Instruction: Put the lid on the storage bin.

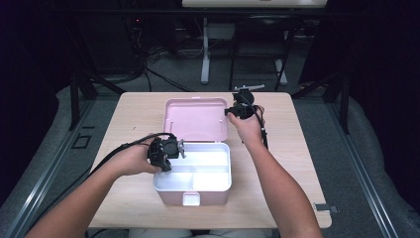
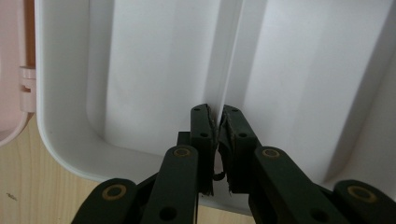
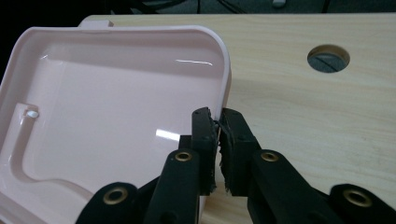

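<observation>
Pink box (image 1: 192, 197) sits mid-desk (image 1: 287, 163), lid (image 1: 195, 119) swung back and standing open. My left fingers (image 2: 218, 122) are pinched on the white divider (image 2: 232, 56) inside the tray — closed tight on it. My right fingers (image 3: 217, 123) are clamped on the lid's edge — closed on it, desk beyond.

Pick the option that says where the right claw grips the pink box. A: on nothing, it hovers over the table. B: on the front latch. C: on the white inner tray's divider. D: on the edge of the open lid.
D: in the right gripper view the right claw pinches the rim of the open pink lid.
</observation>
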Demonstrator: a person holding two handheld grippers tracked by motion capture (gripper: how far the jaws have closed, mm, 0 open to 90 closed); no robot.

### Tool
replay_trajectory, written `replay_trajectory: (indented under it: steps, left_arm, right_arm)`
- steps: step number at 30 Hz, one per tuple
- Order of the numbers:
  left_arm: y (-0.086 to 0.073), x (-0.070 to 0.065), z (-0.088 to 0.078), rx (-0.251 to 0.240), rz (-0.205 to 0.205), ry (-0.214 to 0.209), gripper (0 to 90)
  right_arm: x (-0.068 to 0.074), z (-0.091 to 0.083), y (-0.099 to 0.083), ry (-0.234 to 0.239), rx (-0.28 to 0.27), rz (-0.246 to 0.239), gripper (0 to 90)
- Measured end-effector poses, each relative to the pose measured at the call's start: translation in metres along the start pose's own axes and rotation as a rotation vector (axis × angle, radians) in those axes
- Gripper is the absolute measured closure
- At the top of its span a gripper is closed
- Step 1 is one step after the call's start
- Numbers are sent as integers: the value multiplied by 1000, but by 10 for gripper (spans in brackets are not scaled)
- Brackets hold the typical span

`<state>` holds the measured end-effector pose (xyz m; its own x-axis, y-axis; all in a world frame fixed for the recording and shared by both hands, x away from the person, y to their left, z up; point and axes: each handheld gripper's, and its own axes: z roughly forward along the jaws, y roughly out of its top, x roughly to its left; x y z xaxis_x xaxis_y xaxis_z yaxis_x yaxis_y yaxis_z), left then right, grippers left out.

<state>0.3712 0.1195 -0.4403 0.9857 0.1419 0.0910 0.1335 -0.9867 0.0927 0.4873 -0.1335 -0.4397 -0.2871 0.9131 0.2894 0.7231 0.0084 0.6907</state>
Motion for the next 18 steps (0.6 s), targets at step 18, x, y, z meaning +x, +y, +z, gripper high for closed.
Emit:
replay_trajectory:
  steps: [18]
  left_arm:
    - [-1, 0, 0, -2, -5, -1, 839]
  right_arm:
    - [19, -47, -10, 12, -164, -126, 867]
